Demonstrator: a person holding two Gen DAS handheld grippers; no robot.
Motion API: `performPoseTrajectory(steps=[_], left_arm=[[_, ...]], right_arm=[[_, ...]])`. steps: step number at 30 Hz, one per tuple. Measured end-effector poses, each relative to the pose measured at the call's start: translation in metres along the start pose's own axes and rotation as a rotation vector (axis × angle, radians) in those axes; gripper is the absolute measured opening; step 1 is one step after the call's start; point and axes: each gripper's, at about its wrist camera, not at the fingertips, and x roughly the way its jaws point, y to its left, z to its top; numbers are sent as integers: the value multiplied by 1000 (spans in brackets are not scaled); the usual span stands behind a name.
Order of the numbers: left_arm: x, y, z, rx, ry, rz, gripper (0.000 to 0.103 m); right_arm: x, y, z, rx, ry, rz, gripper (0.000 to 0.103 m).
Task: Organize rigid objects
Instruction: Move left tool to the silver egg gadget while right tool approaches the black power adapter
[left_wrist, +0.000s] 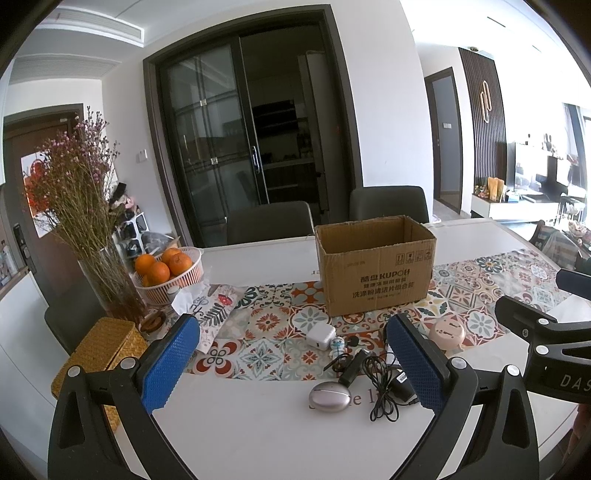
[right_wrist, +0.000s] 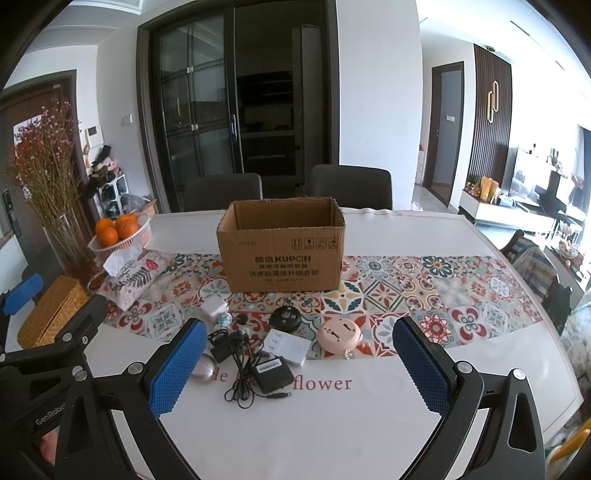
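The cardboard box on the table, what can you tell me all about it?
The cardboard box is brown, corrugated and open on top, with no flaps showing. Its front has dark printed writing, "KUPOH", and small handling symbols. It stands upright on the patterned table runner, behind the small gadgets. Nothing touches it except the runner. The part of its inside that shows looks empty.

white walls (right_wrist: 380, 92) frame a dark sliding glass door (right_wrist: 207, 107) straight ahead of the hand-held gripper. two dark chairs (right_wrist: 351, 186) stand behind the white tabletop (right_wrist: 332, 424); daylight floods the living area at far right.
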Motion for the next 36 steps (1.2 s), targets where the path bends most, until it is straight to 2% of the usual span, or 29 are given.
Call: performPoseTrajectory(steps=[8,20,28,36], left_arm=[[15,-1,-14,-1,54,-15,103],[60,-3,-30,-7,257,-63,103],[90,-5,-42,20,328,-48,103],[124,-10,-60,36,393,-62,103]], right_arm=[[9,3,-9,4,33,14,102],[53,5,-15,18,218,55,102],[95,7,-27,17,343,73,102],[133,8,-43,22,407,89,101]])
